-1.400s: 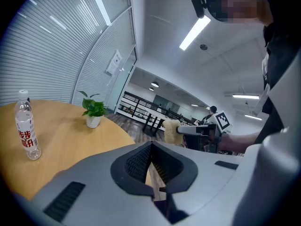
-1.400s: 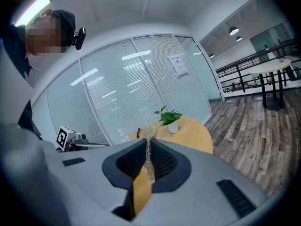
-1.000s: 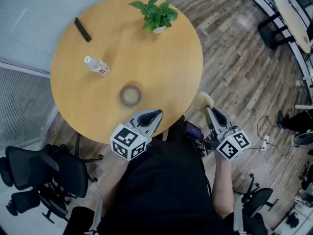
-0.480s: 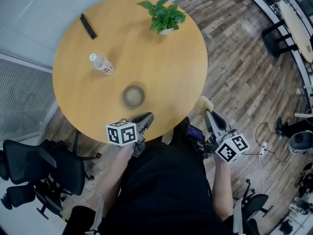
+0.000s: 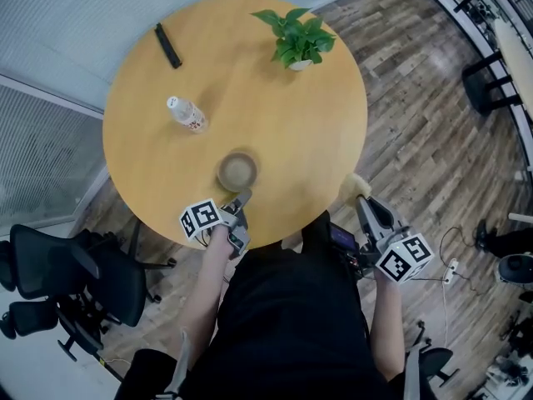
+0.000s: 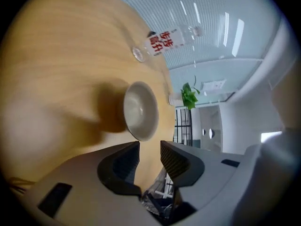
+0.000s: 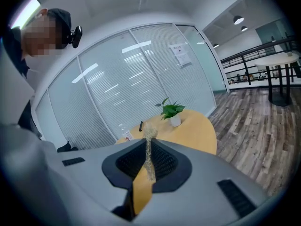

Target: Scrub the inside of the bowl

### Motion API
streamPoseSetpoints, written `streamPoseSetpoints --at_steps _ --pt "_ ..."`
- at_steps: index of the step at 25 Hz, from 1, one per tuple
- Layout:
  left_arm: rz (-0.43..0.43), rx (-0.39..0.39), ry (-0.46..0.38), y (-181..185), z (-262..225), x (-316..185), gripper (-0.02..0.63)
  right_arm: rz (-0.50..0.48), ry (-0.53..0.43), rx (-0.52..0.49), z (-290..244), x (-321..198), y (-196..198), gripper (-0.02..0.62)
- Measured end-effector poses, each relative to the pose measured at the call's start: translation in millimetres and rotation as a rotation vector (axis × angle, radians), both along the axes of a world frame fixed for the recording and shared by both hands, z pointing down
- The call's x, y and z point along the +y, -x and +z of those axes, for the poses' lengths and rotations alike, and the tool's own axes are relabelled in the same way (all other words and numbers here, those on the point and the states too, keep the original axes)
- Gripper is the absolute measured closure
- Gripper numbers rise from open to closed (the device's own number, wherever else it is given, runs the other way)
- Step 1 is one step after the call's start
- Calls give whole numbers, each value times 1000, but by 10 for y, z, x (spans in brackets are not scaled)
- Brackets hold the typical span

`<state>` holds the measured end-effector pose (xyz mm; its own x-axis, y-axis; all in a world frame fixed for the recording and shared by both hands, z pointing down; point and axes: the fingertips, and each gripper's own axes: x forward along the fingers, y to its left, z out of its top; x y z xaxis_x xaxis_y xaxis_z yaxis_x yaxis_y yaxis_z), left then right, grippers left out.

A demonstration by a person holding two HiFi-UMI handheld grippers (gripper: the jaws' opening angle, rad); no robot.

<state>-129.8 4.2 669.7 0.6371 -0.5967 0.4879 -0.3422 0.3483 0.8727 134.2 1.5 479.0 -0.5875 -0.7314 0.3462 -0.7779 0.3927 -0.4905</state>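
We are opening the jaws of our left gripper (image 5: 242,198), and nothing is sitting between them. Its tips are pointing across the near edge of the round table (image 5: 291,132) at the bowl (image 5: 238,172), just short of it. The bowl is standing upright and empty near that near edge, a little left of the middle. Our right gripper (image 5: 364,204) is clamping a yellow sponge (image 5: 353,187) with a fibrous pad, and we are holding it off the table, just past the near right edge, above the wooden floor (image 5: 433,123). A plastic bottle (image 5: 186,114) is lying toward the left edge. A potted plant (image 5: 298,40) is standing at the far edge, and a black bar (image 5: 167,45) is lying at the far left edge.
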Motion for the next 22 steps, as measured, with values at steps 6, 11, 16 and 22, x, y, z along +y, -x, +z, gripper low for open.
streamPoseSetpoints --at_steps 6,11,16,22 --pt "-162 24 116 146 225 -74 472 -30 11 -7 29 -86 -117 558" --pt "-224 44 153 130 292 -123 474 -48 8 -12 24 -146 -214 558" --pt "-208 20 169 61 344 -150 526 -57 12 -16 52 -180 -289 558" --pt "-146 -6 155 -38 342 -188 574 -108 11 23 114 -164 -248 558"
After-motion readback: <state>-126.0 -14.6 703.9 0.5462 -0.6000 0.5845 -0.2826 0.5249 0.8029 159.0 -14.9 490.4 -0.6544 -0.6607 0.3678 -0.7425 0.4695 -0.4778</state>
